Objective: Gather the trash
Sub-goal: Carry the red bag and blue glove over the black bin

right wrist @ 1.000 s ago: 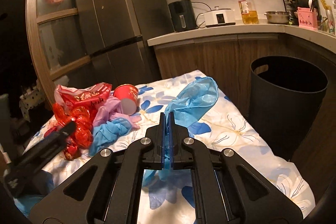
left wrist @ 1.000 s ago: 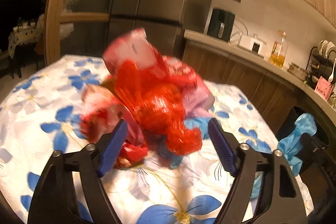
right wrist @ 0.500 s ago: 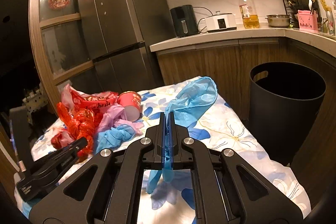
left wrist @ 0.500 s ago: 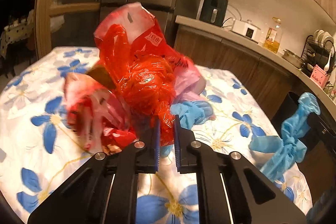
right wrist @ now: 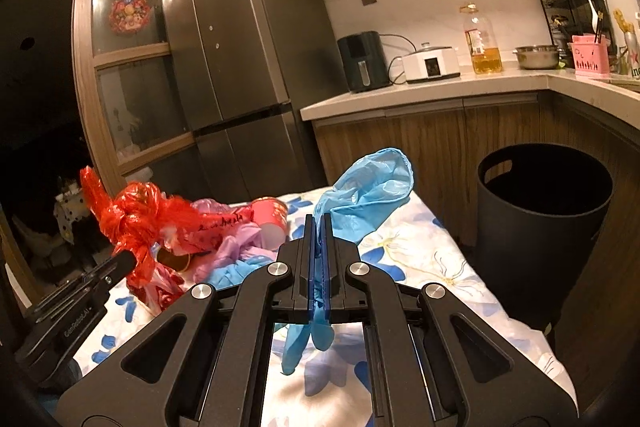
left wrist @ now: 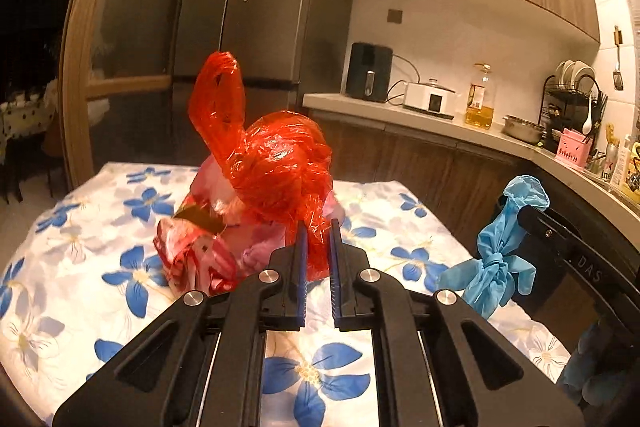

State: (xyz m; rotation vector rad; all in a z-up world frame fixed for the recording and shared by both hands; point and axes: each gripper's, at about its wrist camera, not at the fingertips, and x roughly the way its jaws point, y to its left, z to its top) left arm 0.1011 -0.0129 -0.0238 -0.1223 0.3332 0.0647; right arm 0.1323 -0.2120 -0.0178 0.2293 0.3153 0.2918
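Pinching red bag (left wrist: 280, 163), left hand-held gripper (left wrist: 317, 227)

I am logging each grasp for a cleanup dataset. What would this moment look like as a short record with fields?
left gripper: shut on the red plastic bag, jaws just closed on its crumpled lower end
right gripper: shut on the blue disposable glove, fingers of the glove dangling below the jaws
trash bin: black, open, on the floor beside the table
left on floral tablecloth: red paper cup on its side, pink wrappers, another blue glove
bin contents: cannot tell
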